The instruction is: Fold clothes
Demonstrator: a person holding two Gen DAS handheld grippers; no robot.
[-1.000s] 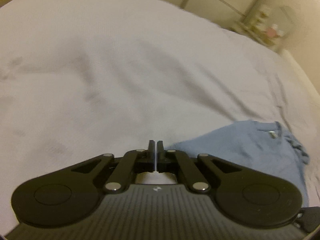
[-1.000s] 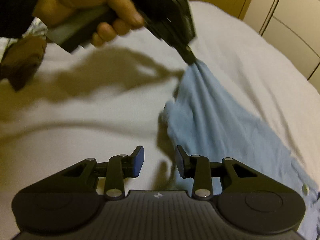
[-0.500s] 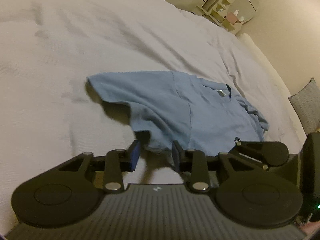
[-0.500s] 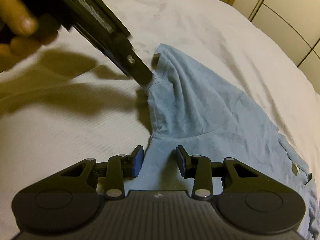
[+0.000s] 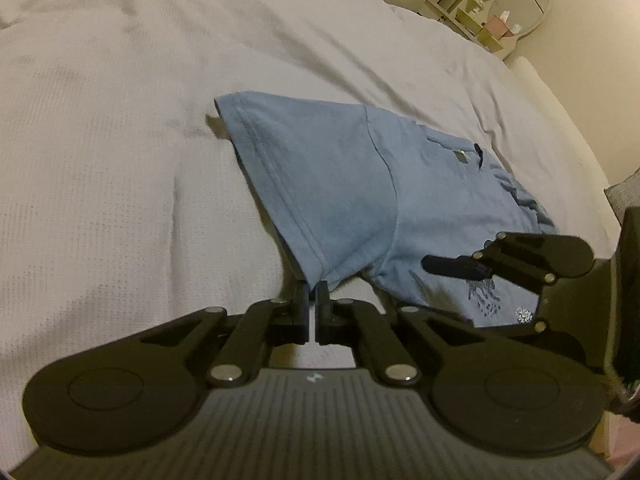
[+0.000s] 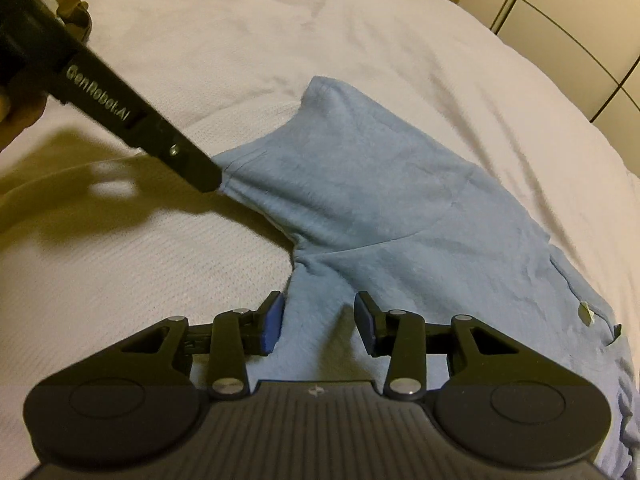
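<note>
A light blue T-shirt (image 5: 340, 184) lies on the white bed, its sleeve (image 6: 320, 152) pulled out to the side. My left gripper (image 5: 313, 292) is shut on the sleeve's hem corner; in the right wrist view the left gripper (image 6: 214, 180) pinches that hem just above the bedcover. My right gripper (image 6: 319, 320) hovers low over the shirt's body below the armpit. Its jaws are opening, blue fabric lies between them, and the pads do not press on it. From the left wrist view the right gripper (image 5: 440, 267) sits over the printed chest.
The white bedcover (image 5: 120, 160) spreads wide to the left and beyond the shirt. A small shelf with a round mirror (image 5: 516, 8) stands past the bed's far corner. Wardrobe doors (image 6: 580, 28) line the wall. A grey cushion (image 5: 624, 196) is at the right edge.
The left gripper brought the raised sleeve down and out sideways, stood open at the hem half a second ago, and is now shut on it. The right gripper's jaws have widened slightly.
</note>
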